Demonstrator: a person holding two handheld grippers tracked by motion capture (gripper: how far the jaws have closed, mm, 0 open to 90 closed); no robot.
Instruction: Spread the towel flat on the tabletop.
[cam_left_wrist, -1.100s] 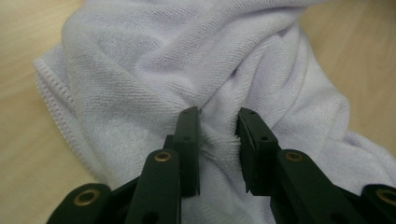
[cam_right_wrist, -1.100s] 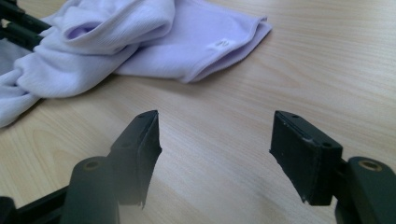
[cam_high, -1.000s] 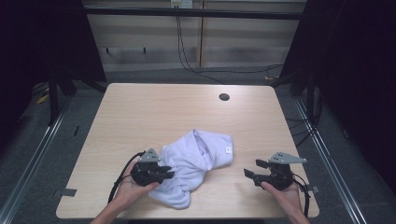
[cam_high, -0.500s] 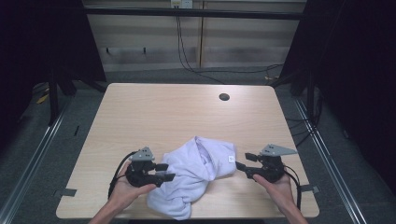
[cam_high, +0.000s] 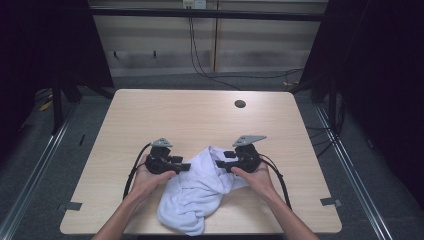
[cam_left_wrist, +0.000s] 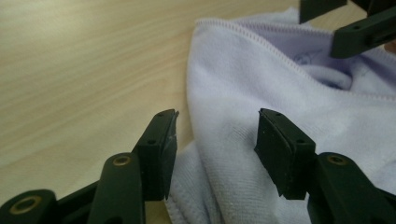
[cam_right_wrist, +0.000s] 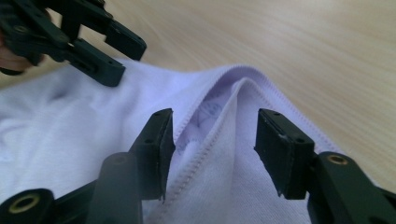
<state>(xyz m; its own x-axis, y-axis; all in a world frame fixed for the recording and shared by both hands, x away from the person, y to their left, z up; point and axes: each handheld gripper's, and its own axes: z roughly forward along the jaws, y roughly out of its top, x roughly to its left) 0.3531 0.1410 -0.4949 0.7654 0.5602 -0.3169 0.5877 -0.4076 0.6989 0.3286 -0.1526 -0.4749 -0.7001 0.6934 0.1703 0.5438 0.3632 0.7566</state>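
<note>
The white cloth (cam_high: 200, 192) is lying crumpled on the near middle of the worktop (cam_high: 150, 115), and it is being reached for from both sides.

On the left, the left tool (cam_high: 186, 166) is being held at the cloth's left edge. Its jaws have just been opening and are standing apart now. A fold of cloth (cam_left_wrist: 233, 140) is lying between them, but it is not being pinched yet. To do this step well, the hemmed edge should be taken deep between the jaws before they are squeezed, so one layer is being caught and not a bunch.

On the right, the right tool (cam_high: 220, 163) is being held over the cloth's far right corner. Its jaws have just been closing a little, yet a gap is showing on both sides of the raised hem (cam_right_wrist: 219, 121), so nothing is being gripped. The hem should be kept in the middle as the jaws are shut.

Compared with a second ago, both tools are sitting farther from the near edge and much closer together. The cloth is bunched up more between them.
</note>
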